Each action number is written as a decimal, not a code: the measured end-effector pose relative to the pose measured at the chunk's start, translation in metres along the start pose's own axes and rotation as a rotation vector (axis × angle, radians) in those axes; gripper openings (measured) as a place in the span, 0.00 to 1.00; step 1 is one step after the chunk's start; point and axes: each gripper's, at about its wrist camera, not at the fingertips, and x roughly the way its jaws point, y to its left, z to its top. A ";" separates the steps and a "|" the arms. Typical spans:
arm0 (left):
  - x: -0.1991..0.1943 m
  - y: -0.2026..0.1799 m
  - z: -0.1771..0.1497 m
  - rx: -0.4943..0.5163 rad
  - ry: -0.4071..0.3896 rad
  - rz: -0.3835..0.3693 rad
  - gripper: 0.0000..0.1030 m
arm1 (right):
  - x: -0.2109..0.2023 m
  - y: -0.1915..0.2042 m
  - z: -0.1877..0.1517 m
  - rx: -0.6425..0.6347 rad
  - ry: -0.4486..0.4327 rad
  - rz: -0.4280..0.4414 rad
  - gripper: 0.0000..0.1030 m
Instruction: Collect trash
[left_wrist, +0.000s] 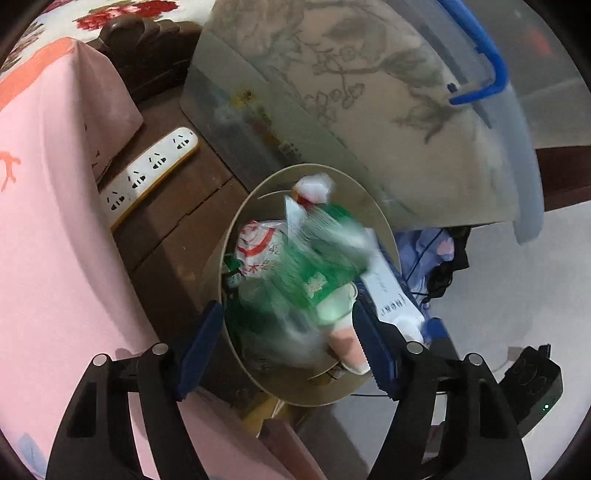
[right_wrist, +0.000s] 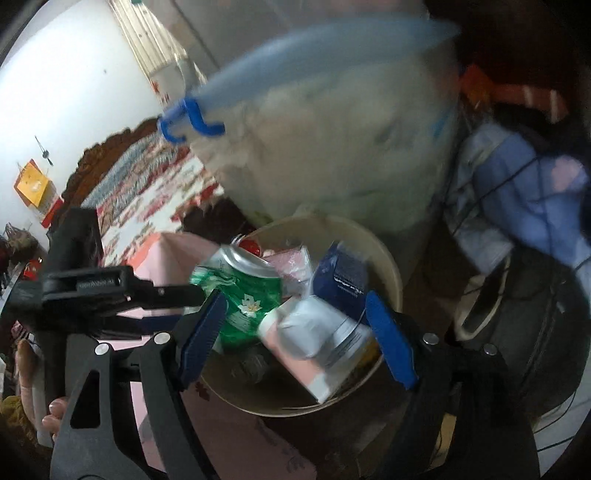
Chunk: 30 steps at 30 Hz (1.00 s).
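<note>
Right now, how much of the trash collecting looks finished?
Much looks done: the round bin already holds a green can, a pink-and-white carton, a dark blue box and wrappers. In hand: nothing; the left tool and right tool both stand open above the bin. What trash remains elsewhere isn't visible here.

The green can (left_wrist: 314, 273) in the round bin (left_wrist: 373, 206) is a smeary blur from the left wrist view, so I can't read it. The big plastic box (right_wrist: 332, 155) is fuzzy too, and its top is cut off. The bin's bottom hides under the trash.
</note>
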 end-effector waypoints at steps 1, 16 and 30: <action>-0.005 0.001 -0.002 0.011 -0.012 -0.010 0.66 | -0.010 -0.003 -0.005 0.009 -0.033 0.000 0.76; -0.130 0.004 -0.140 0.266 -0.228 0.102 0.71 | -0.090 0.063 -0.108 0.093 -0.106 0.169 0.77; -0.221 0.049 -0.276 0.327 -0.460 0.337 0.91 | -0.149 0.130 -0.191 0.101 -0.109 0.170 0.83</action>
